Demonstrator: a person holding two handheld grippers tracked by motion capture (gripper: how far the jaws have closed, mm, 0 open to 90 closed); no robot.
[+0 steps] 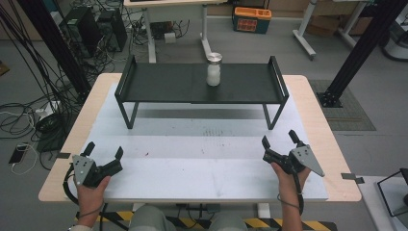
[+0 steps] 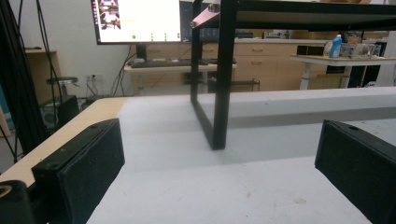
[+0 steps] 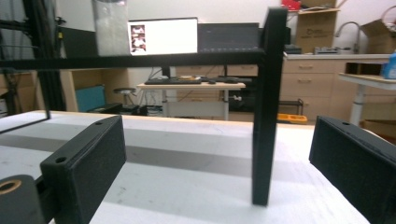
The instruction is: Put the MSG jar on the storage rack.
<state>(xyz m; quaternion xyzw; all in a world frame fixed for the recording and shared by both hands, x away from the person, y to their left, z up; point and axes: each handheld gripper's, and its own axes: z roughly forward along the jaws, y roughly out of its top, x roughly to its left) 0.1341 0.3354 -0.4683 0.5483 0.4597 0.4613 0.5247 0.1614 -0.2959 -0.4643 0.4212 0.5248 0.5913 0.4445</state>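
On the white table (image 1: 202, 168), left gripper (image 1: 102, 155) and right gripper (image 1: 279, 139) rest spread wide, empty; overhead, a jar (image 1: 213, 70) tops the black rack (image 1: 159, 84).

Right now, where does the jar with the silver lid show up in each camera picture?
High view: jar stands upright mid-shelf, top centre.
Left gripper view: I can't find it; the shelf's underside runs across the top.
Right gripper view: its body rises at top left, lid cut off.
Shared landmark: the black shelf.
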